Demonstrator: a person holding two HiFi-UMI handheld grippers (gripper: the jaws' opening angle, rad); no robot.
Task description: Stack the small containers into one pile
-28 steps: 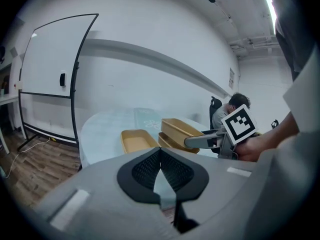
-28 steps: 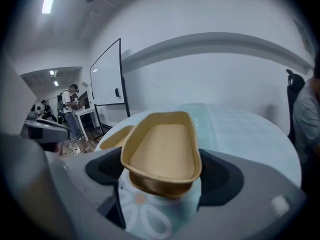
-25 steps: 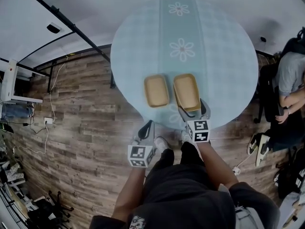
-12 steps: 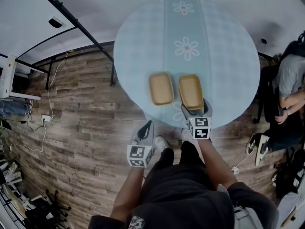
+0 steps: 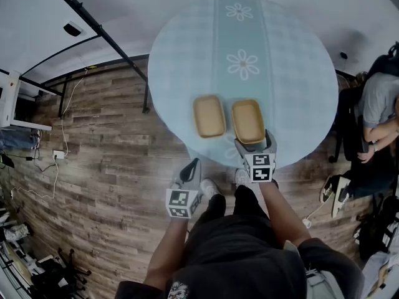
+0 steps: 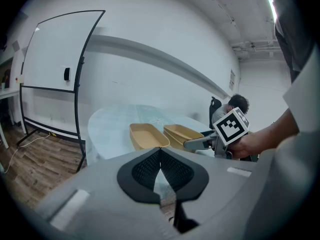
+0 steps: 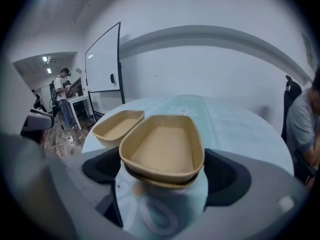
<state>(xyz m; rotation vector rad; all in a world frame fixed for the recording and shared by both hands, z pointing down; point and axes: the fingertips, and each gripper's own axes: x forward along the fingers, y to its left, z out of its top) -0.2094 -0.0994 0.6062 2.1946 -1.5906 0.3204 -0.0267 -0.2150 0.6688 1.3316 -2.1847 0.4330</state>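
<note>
The nested pair of containers (image 5: pixel 249 121) is sitting on the table (image 5: pixel 293 55) toward its near edge, one container resting inside the other. The single container (image 5: pixel 209 116) is lying on the table just left of the pair, not touching it. The right gripper (image 5: pixel 254 144) is reaching in over the table's near edge. Its jaws have just been opening and are standing on either side of the pair's near end. The left gripper (image 5: pixel 192 167) is hanging off the table, before its near edge, over the floor (image 5: pixel 106 154). The whiteboard (image 6: pixel 55 59) is standing left of the table, and a seated person (image 5: pixel 377 104) is sitting to its right.
</note>
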